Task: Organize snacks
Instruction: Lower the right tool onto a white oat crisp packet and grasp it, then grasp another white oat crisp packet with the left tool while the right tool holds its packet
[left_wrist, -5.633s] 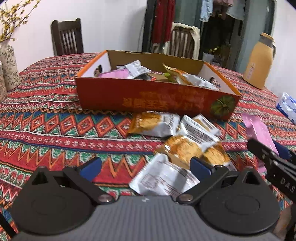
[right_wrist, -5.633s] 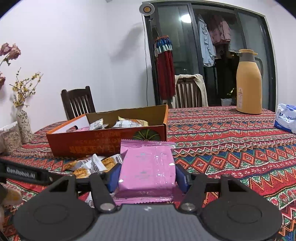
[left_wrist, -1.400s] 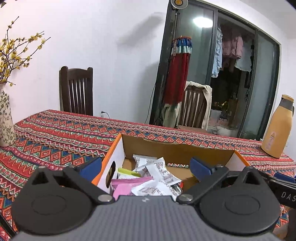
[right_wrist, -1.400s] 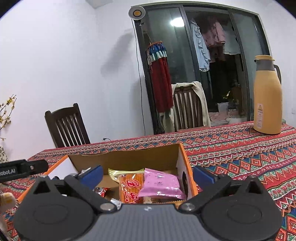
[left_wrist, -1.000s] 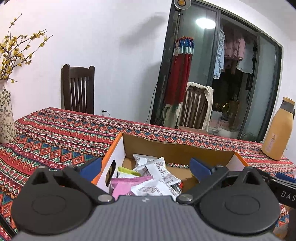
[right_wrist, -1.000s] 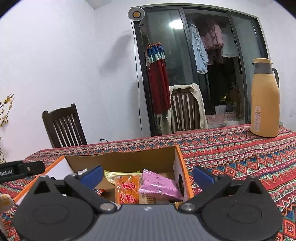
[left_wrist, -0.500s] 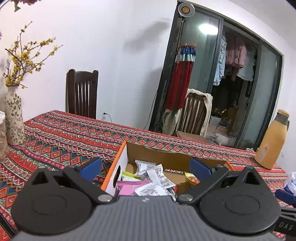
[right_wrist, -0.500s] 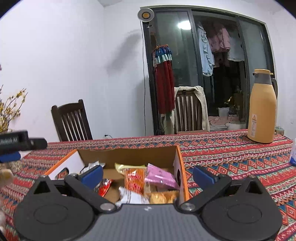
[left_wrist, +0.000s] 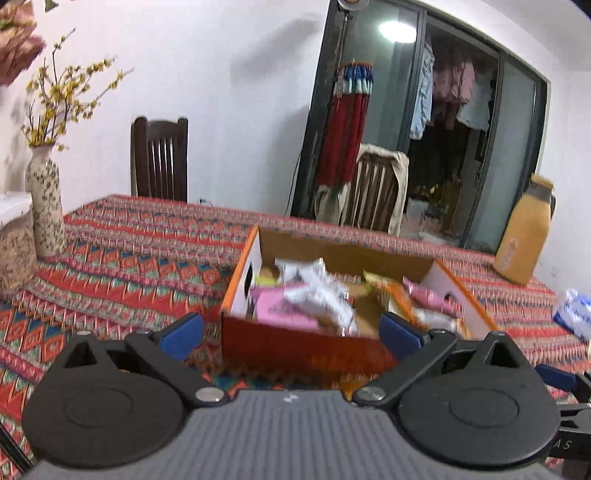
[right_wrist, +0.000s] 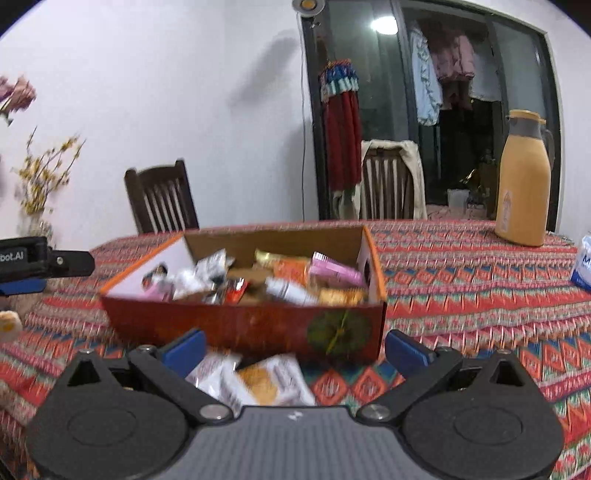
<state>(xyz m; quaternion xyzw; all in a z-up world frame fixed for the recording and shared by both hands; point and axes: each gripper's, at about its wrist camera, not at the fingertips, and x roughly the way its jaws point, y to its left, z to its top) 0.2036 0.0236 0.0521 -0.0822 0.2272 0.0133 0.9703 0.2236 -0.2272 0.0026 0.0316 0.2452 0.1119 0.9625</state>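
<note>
The left gripper (left_wrist: 291, 332) is spread wide and empty before the orange cardboard box (right_wrist: 258, 330) of mixed snack packets. The right gripper (right_wrist: 295, 350), equally wide and empty, hangs over the loose foil-wrapped biscuit packets (right_wrist: 251, 378) on the patterned tablecloth (right_wrist: 461, 302) just in front of the box. This looks like the gap between drops; next it should descend and close on one packet.

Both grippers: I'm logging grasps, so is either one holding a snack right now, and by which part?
Nothing is held. The left gripper and right gripper both stand open and empty in front of the box.
</note>
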